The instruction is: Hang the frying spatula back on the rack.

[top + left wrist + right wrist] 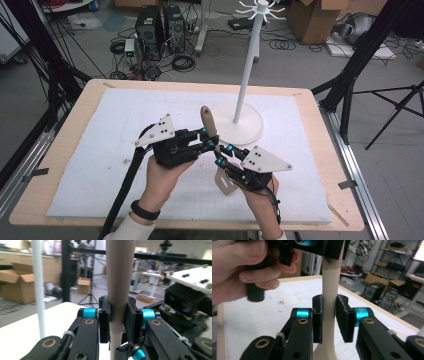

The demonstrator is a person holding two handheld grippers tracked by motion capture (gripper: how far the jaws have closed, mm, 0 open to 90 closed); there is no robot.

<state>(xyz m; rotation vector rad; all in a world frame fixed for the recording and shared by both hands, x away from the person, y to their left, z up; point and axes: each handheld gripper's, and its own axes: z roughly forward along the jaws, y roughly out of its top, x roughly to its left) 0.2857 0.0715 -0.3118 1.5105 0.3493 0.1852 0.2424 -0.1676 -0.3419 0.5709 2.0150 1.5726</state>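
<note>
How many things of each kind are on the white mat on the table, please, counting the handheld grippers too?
Handheld black grippers: 2, left gripper and right gripper
Beige wooden utensil with a rounded handle: 1
White stand with a round base and tall pole: 1
Total: 4

Even, bright indoor light, soft shadows; high view slightly soft, gripper-view backgrounds blurred.
</note>
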